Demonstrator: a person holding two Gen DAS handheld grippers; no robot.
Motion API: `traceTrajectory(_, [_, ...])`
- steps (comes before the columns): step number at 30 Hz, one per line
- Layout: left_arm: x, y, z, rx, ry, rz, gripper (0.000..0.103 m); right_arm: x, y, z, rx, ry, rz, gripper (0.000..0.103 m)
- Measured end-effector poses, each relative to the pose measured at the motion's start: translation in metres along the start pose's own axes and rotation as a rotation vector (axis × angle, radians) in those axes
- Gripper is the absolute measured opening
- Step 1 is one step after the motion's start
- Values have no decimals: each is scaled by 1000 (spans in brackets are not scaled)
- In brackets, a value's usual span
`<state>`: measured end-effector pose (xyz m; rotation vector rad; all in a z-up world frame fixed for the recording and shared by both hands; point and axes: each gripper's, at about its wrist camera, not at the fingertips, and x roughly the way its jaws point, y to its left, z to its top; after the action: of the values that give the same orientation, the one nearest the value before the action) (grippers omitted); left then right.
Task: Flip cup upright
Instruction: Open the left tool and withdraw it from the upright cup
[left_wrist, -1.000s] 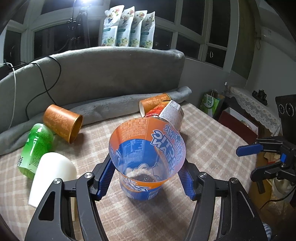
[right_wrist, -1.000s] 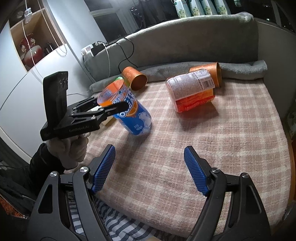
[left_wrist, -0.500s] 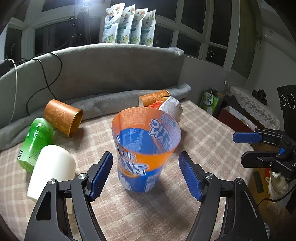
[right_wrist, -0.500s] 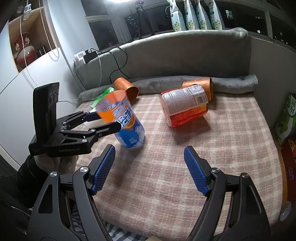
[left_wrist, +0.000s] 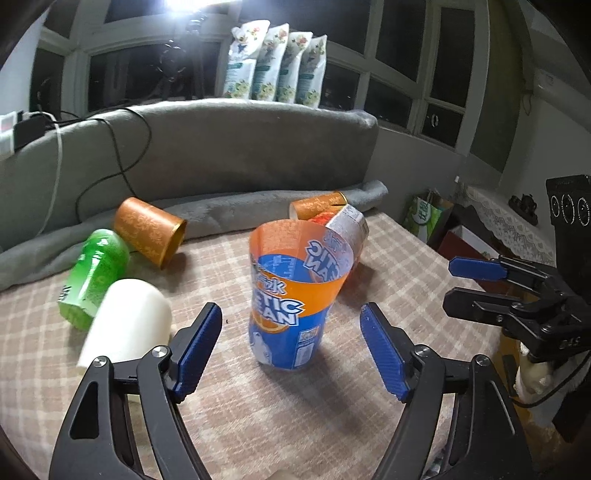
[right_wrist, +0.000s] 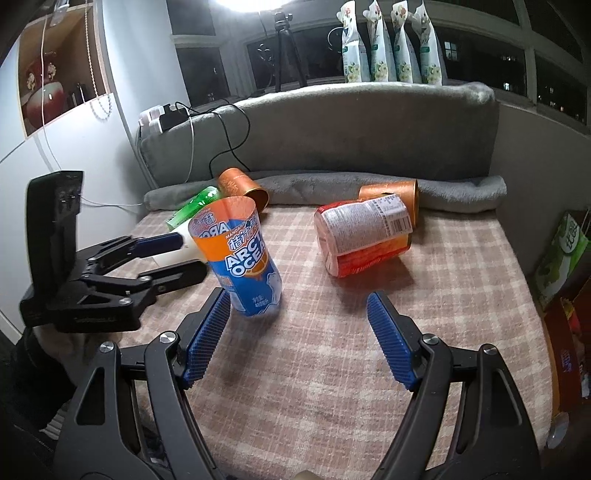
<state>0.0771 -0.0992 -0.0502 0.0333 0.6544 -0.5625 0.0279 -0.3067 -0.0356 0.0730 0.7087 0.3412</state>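
Note:
An orange and blue plastic cup (left_wrist: 291, 295) stands upright, mouth up, on the checked cloth (left_wrist: 258, 417); it also shows in the right wrist view (right_wrist: 242, 258). My left gripper (left_wrist: 291, 343) is open, its blue pads apart on either side of the cup and just short of it, not touching. In the right wrist view the left gripper (right_wrist: 184, 254) sits left of the cup. My right gripper (right_wrist: 299, 339) is open and empty, in front of the cup; it shows at the right in the left wrist view (left_wrist: 476, 284).
Lying on the cloth: a white cup (left_wrist: 127, 321), a green bottle (left_wrist: 96, 273), a copper cup (left_wrist: 151, 232), an orange-white tub (right_wrist: 364, 236) and another copper cup (right_wrist: 391, 194). A grey cushion (right_wrist: 332, 125) backs the surface. Boxes (right_wrist: 561, 258) stand past the right edge.
My left gripper let go of the cup and drew back, jaws wide. The cup went from tilted toward the camera to standing upright. My right gripper moved nearer.

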Motion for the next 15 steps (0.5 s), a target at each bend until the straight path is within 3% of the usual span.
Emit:
traceTrajectory(4, [-12, -1, 0, -2, -22, 46, 78, -2, 3, 2, -4, -29, -27, 88])
traceTrajectory(15, [-52, -2, -2, -30, -130, 184, 81, -6, 14, 10, -30, -112, -121, 97])
